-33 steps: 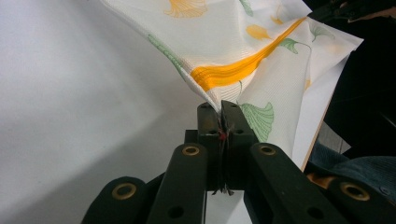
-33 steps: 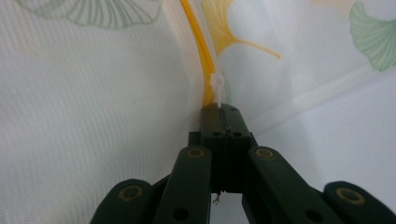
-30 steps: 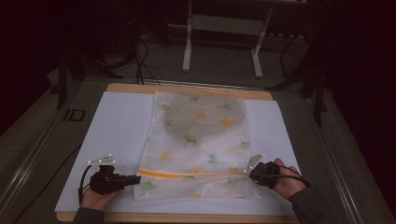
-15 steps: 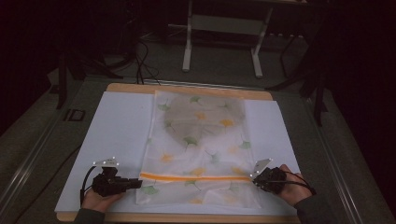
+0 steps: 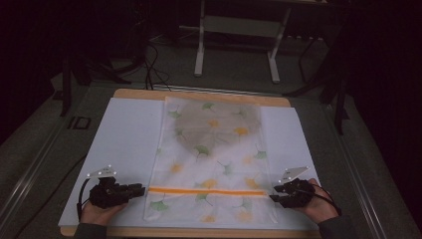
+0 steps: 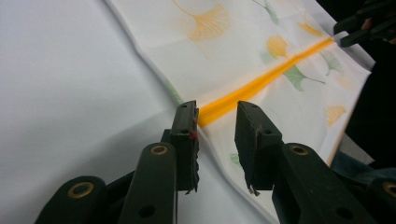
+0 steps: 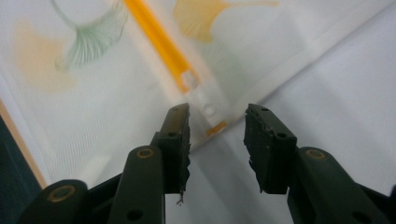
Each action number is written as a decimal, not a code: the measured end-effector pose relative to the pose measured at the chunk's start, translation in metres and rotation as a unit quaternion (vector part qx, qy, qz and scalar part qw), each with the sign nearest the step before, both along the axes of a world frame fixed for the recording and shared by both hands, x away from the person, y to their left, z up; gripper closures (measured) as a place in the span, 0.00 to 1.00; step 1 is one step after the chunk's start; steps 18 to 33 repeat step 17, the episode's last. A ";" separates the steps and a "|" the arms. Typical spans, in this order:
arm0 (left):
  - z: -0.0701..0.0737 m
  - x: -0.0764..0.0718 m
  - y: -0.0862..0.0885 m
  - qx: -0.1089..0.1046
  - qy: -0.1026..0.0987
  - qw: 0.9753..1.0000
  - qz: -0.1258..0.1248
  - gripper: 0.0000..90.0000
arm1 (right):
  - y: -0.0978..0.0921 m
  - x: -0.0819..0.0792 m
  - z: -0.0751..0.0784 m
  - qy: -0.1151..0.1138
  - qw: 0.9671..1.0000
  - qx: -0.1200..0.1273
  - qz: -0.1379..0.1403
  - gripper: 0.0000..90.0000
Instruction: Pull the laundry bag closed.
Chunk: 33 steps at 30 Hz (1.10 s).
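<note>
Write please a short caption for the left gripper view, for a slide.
Open left gripper poised at the end of the orange stripe on a leaf-printed cloth lying on a white table.

Sheer ginkgo-print zip bag (image 5: 214, 164) lying flat on white sheet, orange zipper (image 5: 206, 190) straight across near end.

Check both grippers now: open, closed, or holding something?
Left gripper: open, jaws apart at the orange stripe end of the leaf-print bag, holding nothing.
Right gripper: open, at the stripe's other end, holding nothing.
</note>
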<state>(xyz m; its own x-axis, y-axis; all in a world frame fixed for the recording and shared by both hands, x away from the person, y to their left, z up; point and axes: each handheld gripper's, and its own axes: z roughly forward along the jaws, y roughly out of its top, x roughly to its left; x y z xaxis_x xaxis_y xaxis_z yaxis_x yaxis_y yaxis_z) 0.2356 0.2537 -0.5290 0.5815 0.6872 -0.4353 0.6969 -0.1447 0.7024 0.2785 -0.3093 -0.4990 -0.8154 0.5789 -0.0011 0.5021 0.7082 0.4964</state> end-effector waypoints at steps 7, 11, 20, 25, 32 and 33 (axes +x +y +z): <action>-0.001 0.002 -0.006 0.066 -0.041 0.996 0.034 0.71 | -0.004 0.005 -0.008 -0.016 0.996 0.052 -0.065 0.60; -0.002 0.004 -0.007 0.117 -0.068 0.989 0.066 0.69 | -0.009 0.008 -0.015 -0.033 0.989 0.081 -0.117 0.56; -0.005 0.007 -0.003 0.161 -0.079 0.977 0.115 0.66 | -0.014 0.010 -0.026 -0.066 0.980 0.089 -0.164 0.55; -0.005 0.007 -0.003 0.161 -0.079 0.977 0.115 0.66 | -0.014 0.010 -0.026 -0.066 0.980 0.089 -0.164 0.55; -0.005 0.007 -0.003 0.161 -0.079 0.977 0.115 0.66 | -0.014 0.010 -0.026 -0.066 0.980 0.089 -0.164 0.55; -0.005 0.007 -0.003 0.161 -0.079 0.977 0.115 0.66 | -0.014 0.010 -0.026 -0.066 0.980 0.089 -0.164 0.55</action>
